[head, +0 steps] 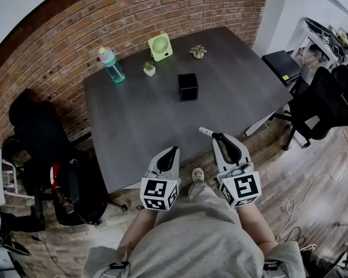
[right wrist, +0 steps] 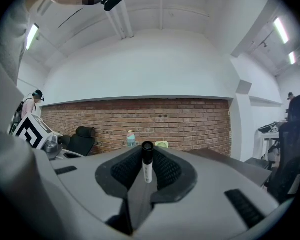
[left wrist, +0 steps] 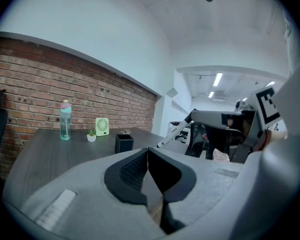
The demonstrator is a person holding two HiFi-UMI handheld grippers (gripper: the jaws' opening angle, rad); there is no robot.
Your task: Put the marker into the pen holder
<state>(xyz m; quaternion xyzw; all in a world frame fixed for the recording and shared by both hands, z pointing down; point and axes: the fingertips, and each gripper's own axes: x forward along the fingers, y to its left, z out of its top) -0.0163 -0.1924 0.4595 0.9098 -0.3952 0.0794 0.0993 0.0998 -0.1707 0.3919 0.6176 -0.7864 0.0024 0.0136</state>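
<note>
A black cube pen holder (head: pixel 188 87) stands on the dark grey table (head: pixel 133 132), past its middle. My right gripper (head: pixel 219 138) hovers over the table's near edge, shut on a white marker (head: pixel 207 133) with a black cap. The marker sticks out toward the left. In the right gripper view the marker (right wrist: pixel 147 166) stands clamped between the jaws, cap end up. My left gripper (head: pixel 174 151) hangs beside it at the near edge, shut with nothing in it. From the left gripper view the pen holder (left wrist: pixel 124 143) lies ahead, and the marker (left wrist: pixel 171 134) shows at the right.
Along the table's far side stand a teal bottle (head: pixel 112 64), a small potted plant (head: pixel 149 69), a green fan (head: pixel 160 46) and another small plant (head: pixel 198 51). Black office chairs stand at the right (head: pixel 325 100) and left (head: pixel 35 126) of the table.
</note>
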